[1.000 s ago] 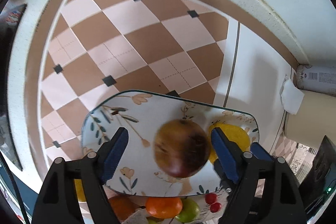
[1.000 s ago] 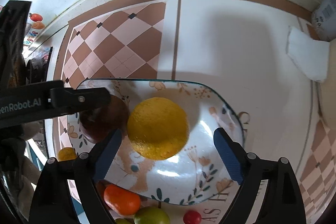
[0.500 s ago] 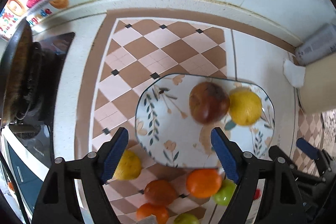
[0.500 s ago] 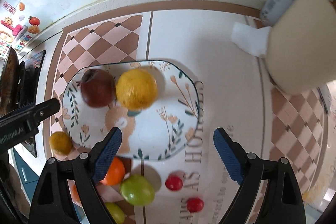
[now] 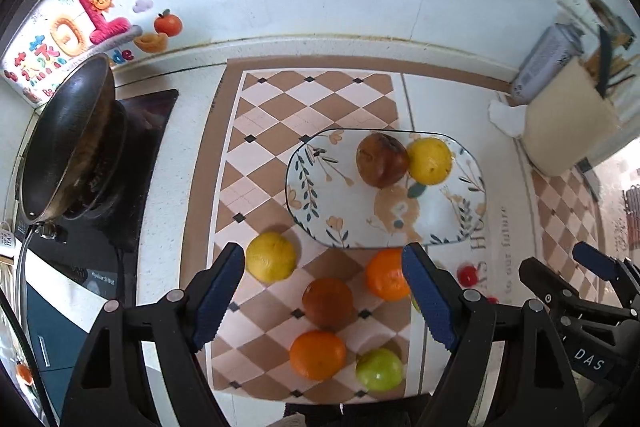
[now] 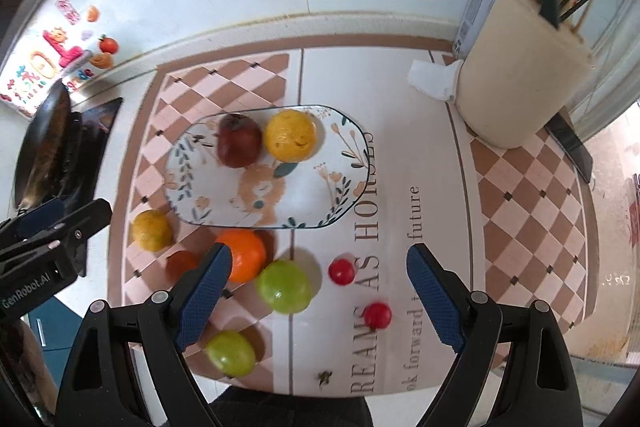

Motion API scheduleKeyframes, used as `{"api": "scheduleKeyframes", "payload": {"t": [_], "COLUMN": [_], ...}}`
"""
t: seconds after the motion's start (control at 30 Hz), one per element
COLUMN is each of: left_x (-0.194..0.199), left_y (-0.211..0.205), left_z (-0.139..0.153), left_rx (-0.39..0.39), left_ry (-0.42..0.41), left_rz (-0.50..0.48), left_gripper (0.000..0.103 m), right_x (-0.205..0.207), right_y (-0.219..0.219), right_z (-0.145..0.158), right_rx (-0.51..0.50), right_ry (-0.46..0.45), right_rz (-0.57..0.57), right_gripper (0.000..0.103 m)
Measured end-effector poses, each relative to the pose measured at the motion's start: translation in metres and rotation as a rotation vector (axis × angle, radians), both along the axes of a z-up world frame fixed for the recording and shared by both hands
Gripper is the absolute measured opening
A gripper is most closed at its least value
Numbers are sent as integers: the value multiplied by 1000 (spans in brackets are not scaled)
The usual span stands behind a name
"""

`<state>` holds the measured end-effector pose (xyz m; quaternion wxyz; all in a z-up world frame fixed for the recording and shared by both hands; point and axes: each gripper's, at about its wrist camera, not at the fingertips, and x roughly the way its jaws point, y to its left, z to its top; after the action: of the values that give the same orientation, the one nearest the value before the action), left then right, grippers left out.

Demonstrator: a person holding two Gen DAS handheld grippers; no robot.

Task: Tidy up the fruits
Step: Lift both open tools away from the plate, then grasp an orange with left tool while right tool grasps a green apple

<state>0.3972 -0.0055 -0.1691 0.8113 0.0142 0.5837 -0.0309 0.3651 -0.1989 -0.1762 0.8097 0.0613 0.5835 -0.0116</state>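
Observation:
A floral plate (image 5: 320,203) (image 6: 320,195) holds a dark red apple (image 5: 382,161) (image 6: 239,140) and a yellow fruit (image 5: 429,161) (image 6: 291,135), touching. On the mat in front of the plate lie a yellow fruit (image 5: 271,256) (image 6: 151,230), two oranges (image 5: 385,275) (image 5: 318,355), a brown fruit (image 5: 327,302), green apples (image 5: 379,369) (image 6: 284,286) (image 6: 231,353) and small red fruits (image 6: 342,271) (image 6: 377,315). My left gripper (image 5: 324,295) is open and empty above the loose fruits. My right gripper (image 6: 320,297) is open and empty, also above them.
A black pan (image 5: 68,143) sits on a stove at the left. A beige utensil holder (image 6: 520,79), a carton (image 5: 544,63) and a crumpled tissue (image 6: 432,79) stand at the back right. A tiled wall with stickers runs behind the counter.
Both grippers have pulled back and up from the plate. The apple and yellow fruit stay on the plate, and the loose fruits in front have come into view.

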Motion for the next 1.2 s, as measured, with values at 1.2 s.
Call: {"api": "scheduleKeyframes", "payload": {"t": [1.2], "left_x": [-35], "left_y": [38], "left_z": [-45], "left_rx": [35], "left_ry": [122], "left_rz": [78], "left_gripper": [103], "right_x": [-19], "right_y": [-8], "right_z": [-56], "right_rx": [226], "right_ry": [98], "right_rz": [-50], "right_gripper": [97]}}
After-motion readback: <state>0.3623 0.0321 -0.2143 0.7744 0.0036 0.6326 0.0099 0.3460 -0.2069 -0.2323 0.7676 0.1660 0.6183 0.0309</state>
